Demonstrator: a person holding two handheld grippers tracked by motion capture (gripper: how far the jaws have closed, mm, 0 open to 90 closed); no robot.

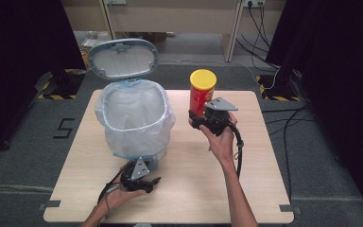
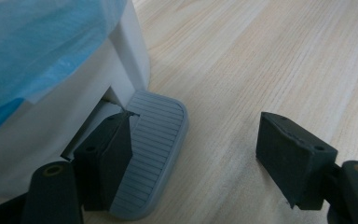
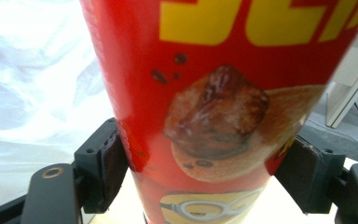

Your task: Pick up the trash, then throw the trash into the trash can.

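Wooden table [image 1: 246, 189] bears the open bin [image 1: 134, 116]. Right gripper [image 1: 199, 118] clamps the upright can [image 1: 202, 92] just right of its mouth; left gripper [image 1: 144, 184], jaws open, presses the pedal [image 2: 154, 149].

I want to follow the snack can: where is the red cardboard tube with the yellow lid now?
In the high view, the red tube with yellow lid stands upright in the right gripper, right of the white bag-lined pedal bin.
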